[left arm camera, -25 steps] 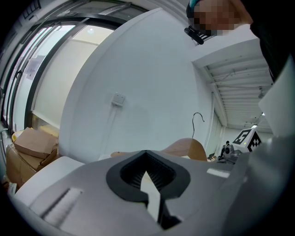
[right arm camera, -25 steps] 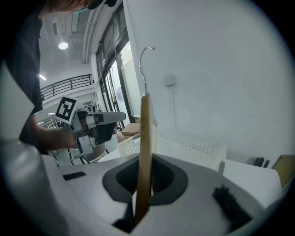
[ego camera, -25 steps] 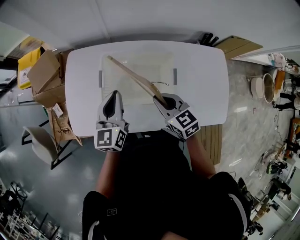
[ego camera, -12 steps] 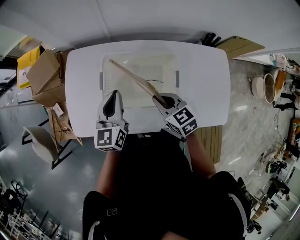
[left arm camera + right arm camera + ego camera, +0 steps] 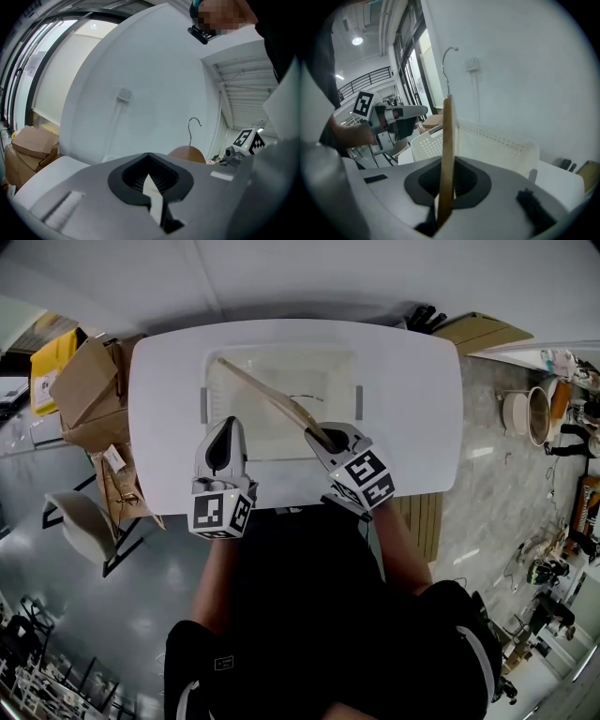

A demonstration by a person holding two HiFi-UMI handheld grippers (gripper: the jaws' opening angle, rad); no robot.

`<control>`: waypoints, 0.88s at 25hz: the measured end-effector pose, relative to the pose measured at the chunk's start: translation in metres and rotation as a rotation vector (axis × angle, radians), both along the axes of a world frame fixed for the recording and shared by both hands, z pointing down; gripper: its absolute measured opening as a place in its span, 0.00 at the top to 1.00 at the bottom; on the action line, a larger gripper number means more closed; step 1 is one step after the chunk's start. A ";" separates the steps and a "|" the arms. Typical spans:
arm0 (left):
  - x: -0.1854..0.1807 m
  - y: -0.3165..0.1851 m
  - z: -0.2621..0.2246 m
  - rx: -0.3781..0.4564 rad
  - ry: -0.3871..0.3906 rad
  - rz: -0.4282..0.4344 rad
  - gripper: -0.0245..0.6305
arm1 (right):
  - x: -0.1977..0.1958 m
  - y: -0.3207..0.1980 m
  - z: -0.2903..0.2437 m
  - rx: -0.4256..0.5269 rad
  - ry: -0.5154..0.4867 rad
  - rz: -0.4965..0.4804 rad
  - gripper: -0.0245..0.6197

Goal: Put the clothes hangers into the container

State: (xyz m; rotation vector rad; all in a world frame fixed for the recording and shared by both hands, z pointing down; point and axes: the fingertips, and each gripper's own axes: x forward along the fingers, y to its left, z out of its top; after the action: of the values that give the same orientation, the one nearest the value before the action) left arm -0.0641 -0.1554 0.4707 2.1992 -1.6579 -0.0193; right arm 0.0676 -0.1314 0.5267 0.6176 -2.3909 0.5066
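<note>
Right gripper (image 5: 325, 438): jaws being pressed tight on the wooden hanger (image 5: 267, 395), at its near end.
Hanger: being held slanted over the white container (image 5: 349, 367) on the table (image 5: 412, 409).
Left gripper (image 5: 224, 427): being held alongside, jaws together, nothing gripped.

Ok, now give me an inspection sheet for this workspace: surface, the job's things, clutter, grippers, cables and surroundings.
Surface: white rounded table, bare around the container.
Job's things: white perforated plastic container in the middle of the table; one wooden clothes hanger with a metal hook slanting over the container, not yet released.
Clutter: nothing seen on the table.
Grippers: right gripper shut on the hanger's near end; left gripper shut and empty, by the container's near left corner.
Cables: nothing seen.
Surroundings: brown cardboard boxes left of the table, a pale chair below them, wooden boards at the far right corner, grey floor.
</note>
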 end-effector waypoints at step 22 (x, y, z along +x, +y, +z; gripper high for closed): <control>-0.007 -0.018 0.018 -0.042 0.008 0.008 0.96 | -0.014 -0.016 0.032 -0.110 0.110 -0.040 0.93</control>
State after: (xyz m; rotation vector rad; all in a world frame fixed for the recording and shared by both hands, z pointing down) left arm -0.0713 -0.1734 0.4886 2.1717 -1.6300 0.0088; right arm 0.0532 -0.1475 0.5587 0.5343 -2.2510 0.5687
